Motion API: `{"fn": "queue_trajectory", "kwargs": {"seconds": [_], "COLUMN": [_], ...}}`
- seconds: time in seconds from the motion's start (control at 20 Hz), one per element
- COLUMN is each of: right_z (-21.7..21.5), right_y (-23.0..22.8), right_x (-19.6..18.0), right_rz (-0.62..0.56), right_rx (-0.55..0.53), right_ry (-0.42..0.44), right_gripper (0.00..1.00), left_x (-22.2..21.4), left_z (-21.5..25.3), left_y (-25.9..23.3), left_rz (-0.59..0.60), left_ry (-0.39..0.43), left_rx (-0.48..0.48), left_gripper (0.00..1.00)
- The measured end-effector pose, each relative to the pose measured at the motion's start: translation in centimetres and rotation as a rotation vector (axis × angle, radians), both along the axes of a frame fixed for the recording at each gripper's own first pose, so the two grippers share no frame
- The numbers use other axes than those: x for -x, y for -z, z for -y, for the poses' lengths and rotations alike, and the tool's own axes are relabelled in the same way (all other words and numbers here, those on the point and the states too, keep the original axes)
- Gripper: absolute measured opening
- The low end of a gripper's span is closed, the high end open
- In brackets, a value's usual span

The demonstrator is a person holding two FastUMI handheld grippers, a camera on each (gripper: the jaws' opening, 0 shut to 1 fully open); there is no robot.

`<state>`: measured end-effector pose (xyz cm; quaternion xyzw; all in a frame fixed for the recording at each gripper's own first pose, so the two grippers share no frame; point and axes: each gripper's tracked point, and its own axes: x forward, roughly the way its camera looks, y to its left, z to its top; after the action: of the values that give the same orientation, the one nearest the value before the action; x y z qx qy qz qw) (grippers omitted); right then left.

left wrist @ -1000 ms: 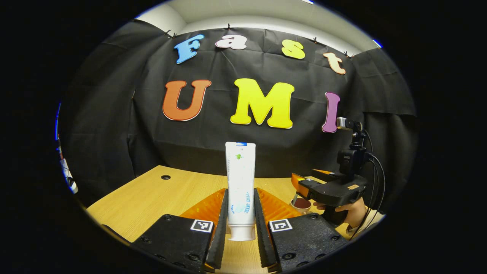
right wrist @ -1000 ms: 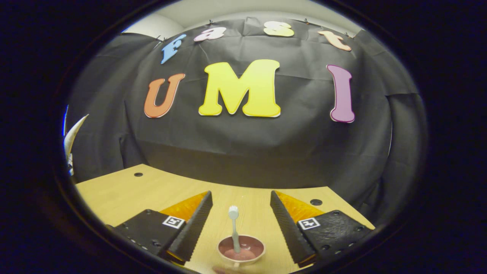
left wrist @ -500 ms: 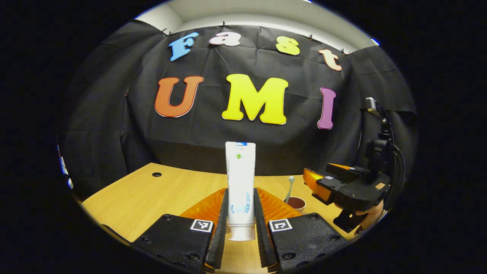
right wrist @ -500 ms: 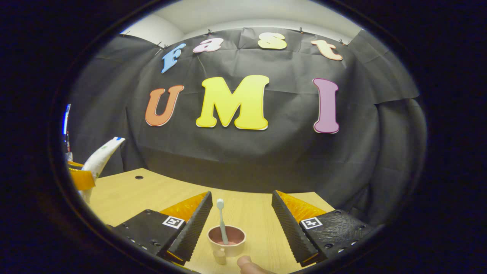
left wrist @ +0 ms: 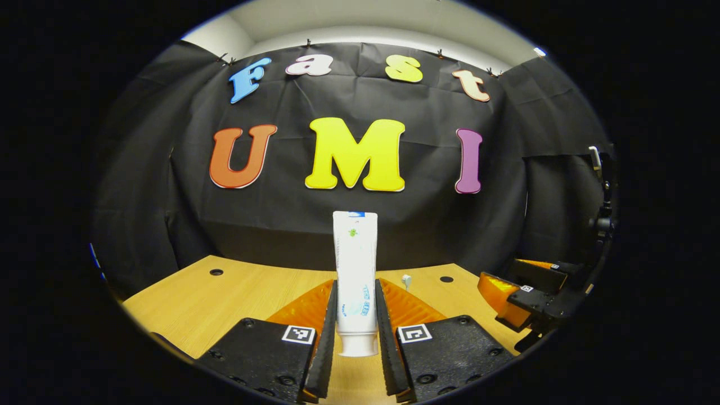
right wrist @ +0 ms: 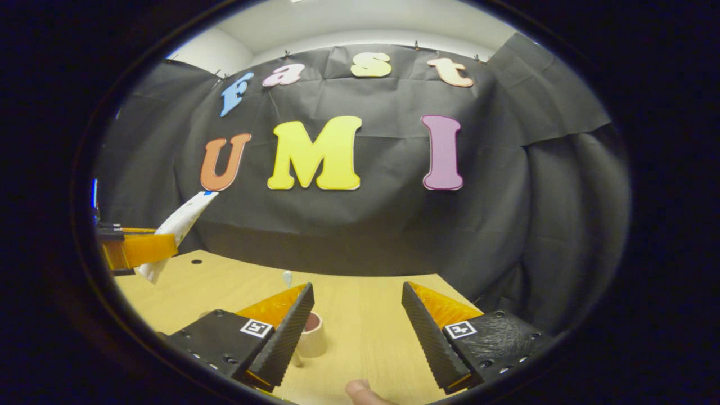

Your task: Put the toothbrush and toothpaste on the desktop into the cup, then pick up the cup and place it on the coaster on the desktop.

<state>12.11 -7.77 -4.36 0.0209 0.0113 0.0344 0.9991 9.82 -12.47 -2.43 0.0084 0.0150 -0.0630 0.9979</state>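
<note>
In the left gripper view, a white toothpaste tube (left wrist: 355,264) stands upright, cap down, and my left gripper (left wrist: 355,323) is shut on its lower part above the wooden desk (left wrist: 247,292). Just past that gripper's right finger, the toothbrush head (left wrist: 406,279) pokes up. My right gripper (left wrist: 526,292) hangs at the far right. In the right gripper view, my right gripper (right wrist: 357,337) is open with nothing between its fingers. The pink cup (right wrist: 312,336) sits partly behind its left finger, and the toothbrush head (right wrist: 287,277) rises above it. The left gripper (right wrist: 132,250) holds the toothpaste (right wrist: 180,222) at the left edge.
The desk has small round holes (left wrist: 216,271) (left wrist: 446,279) near its back edge, which meets the black cloth wall. A fingertip (right wrist: 360,388) shows at the bottom of the right gripper view. Bare desk (right wrist: 365,315) lies ahead of the right gripper.
The right gripper has drawn back and to the right of the cup, which held the toothbrush throughout. The cup now sits by its left finger. The left gripper has moved closer, still holding the toothpaste.
</note>
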Motion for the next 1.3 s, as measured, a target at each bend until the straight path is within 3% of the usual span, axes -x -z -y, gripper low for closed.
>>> {"fn": "queue_trajectory", "kwargs": {"seconds": [0.15, 0.2, 0.5, 0.7, 1.3], "right_z": [2.0, 2.7, 5.5, 5.9, 5.8], "right_y": [1.3, 1.7, 4.1, 4.6, 6.5], "right_x": [0.5, 0.5, 1.1, 1.4, 1.2], "right_rz": [-0.006, -0.007, -0.062, -0.086, -0.131], "right_rx": [-0.003, -0.002, -0.084, -0.106, -0.141], "right_ry": [0.012, 0.017, 0.020, 0.004, -0.024], "right_gripper": [0.95, 0.95, 0.95, 0.96, 0.96], "left_x": [-1.9, -2.5, -5.9, -7.9, -9.5], "left_z": [3.2, 4.1, 8.2, 8.9, 10.1], "left_y": [-0.2, -0.1, 1.4, 3.0, 7.0], "left_rz": [0.022, 0.020, 0.002, -0.030, -0.140], "left_ry": [0.047, 0.059, 0.073, 0.045, 0.068], "left_rx": [0.024, 0.034, 0.089, 0.091, 0.123], "left_gripper": [0.43, 0.39, 0.39, 0.39, 0.40]}}
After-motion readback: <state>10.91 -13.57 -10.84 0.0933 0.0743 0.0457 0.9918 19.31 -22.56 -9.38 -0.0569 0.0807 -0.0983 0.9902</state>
